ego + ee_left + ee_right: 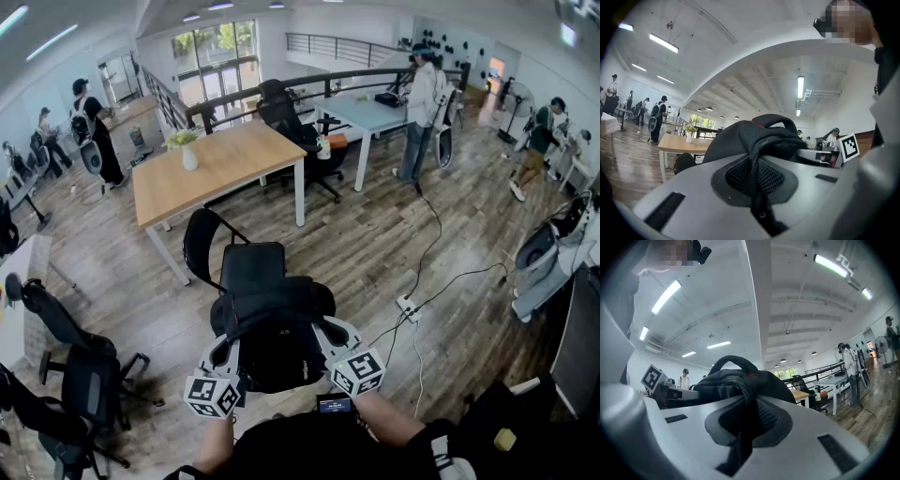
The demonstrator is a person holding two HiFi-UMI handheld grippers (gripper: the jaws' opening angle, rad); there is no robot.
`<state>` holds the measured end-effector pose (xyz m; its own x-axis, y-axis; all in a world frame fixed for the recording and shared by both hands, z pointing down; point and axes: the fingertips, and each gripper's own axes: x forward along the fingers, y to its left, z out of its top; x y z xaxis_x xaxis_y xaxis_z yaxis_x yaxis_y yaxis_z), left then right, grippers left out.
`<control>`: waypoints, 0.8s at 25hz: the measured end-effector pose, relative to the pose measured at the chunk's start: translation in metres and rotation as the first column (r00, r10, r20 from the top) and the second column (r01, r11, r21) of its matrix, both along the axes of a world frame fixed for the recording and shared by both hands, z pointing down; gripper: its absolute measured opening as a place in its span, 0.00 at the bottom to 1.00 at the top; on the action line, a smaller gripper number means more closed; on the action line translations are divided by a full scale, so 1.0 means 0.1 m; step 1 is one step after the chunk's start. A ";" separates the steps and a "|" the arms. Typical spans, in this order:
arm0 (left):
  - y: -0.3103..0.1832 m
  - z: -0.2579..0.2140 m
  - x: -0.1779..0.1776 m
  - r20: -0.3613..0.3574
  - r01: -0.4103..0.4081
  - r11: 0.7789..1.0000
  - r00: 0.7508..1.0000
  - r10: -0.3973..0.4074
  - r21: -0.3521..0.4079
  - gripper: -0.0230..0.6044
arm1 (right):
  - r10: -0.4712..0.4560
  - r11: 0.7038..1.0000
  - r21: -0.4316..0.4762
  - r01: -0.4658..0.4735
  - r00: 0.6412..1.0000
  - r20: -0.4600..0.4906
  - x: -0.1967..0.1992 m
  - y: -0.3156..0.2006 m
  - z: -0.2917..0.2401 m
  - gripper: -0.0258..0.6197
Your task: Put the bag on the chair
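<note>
closely framed, the left gripper (228, 349) and right gripper (330, 330) each have their jaws pinched almost together on a fold of the black bag (277, 330), which is held level between them. just beyond, the bag hangs over the near edge of the black office chair (251, 264); whether it touches the seat is unclear. released here, it would likely slide off the front, and a nudge could push the chair toward the wooden table (220, 164) behind.
</note>
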<state>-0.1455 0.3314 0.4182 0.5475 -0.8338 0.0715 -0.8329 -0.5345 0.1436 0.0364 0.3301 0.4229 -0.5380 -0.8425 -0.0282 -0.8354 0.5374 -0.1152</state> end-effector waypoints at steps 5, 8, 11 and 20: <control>0.18 0.05 0.03 0.018 -0.016 1.000 1.000 0.016 0.001 0.06 | 0.039 0.999 -0.004 -0.039 0.999 -0.001 0.02 0.19 0.04 0.08; 0.23 0.06 0.02 0.027 -0.025 1.000 0.999 0.025 0.000 0.06 | 0.052 0.999 -0.015 -0.052 0.999 0.000 0.01 0.26 0.07 0.08; 0.25 0.05 0.05 0.041 -0.031 0.999 0.999 0.031 0.006 0.06 | 0.061 0.998 -0.030 -0.060 0.998 0.010 0.05 0.26 0.07 0.08; 0.36 0.04 0.01 0.028 -0.040 0.999 0.999 0.040 0.002 0.06 | 0.055 0.998 -0.031 -0.054 0.998 0.012 0.01 0.35 0.06 0.08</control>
